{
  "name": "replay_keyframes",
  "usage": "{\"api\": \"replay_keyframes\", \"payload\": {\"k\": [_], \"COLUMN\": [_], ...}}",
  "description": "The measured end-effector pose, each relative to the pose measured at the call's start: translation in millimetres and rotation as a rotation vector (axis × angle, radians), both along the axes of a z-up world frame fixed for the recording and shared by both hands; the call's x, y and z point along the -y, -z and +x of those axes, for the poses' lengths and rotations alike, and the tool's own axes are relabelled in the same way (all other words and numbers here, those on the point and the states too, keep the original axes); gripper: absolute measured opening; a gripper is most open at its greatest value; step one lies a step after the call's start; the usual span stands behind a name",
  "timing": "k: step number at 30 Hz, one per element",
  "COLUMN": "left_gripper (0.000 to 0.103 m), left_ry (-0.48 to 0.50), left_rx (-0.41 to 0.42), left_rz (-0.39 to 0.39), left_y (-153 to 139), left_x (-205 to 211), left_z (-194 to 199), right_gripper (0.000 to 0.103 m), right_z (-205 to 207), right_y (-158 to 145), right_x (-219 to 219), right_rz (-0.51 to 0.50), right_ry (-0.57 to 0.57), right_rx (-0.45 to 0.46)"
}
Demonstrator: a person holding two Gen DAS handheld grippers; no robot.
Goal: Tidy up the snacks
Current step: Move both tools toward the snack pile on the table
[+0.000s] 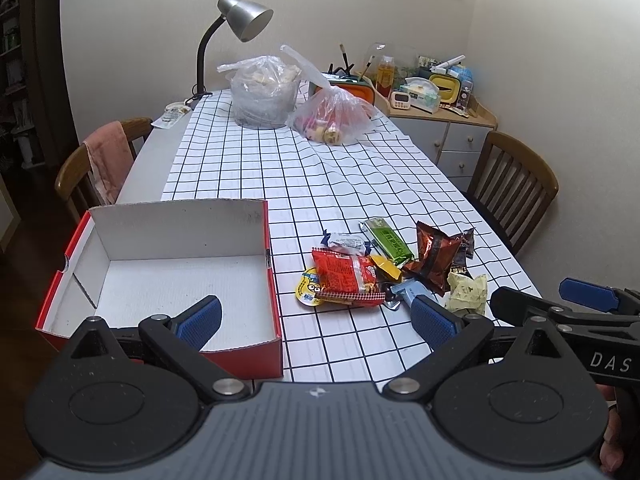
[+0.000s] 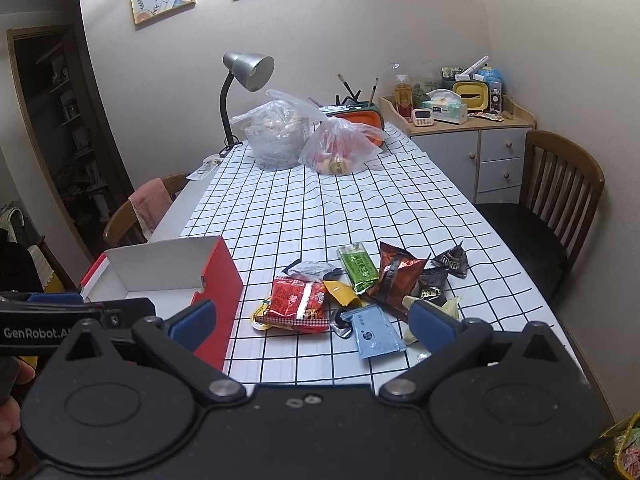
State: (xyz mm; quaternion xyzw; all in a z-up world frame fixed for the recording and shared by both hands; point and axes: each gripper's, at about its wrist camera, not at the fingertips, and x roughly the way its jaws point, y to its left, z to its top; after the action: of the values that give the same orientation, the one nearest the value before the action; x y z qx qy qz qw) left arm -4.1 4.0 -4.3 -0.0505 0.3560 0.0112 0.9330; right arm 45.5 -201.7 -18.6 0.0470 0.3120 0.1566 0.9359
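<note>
1. The snacks lie in a loose pile on the checked cloth, at the table's near edge, at 3 o'clock from the box. A red packet sits in front; a green bar and a brown bag lie at 1 o'clock from it, and a blue sachet at 5 o'clock.
2. The box is red outside and white inside, its top open, and nothing shows in it.
3. A yellow round pack is half hidden under the red packet. Print on the wrappers is too small to read. A pale wrapper is partly behind the fingers.
4. The left gripper hangs over the near edge, jaws wide, holding nothing.
5. The right gripper is equally wide and empty, above the blue sachet.
</note>
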Motion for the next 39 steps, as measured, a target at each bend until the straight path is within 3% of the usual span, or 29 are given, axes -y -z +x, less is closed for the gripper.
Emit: {"api": "replay_keyframes", "payload": {"k": [39], "left_gripper": [0.101], "left_ry": [0.027], "left_rx": [-0.026], "left_rz": [0.003], "left_y": [2.0], "left_x": [6.2], "left_z": [-10.2], "right_gripper": [0.103], "right_z": [-16.3], "right_y": [-0.3], "right_x": [8.8], "right_rz": [-0.017], "right_ry": [0.062], "right_rx": [-0.027]}}
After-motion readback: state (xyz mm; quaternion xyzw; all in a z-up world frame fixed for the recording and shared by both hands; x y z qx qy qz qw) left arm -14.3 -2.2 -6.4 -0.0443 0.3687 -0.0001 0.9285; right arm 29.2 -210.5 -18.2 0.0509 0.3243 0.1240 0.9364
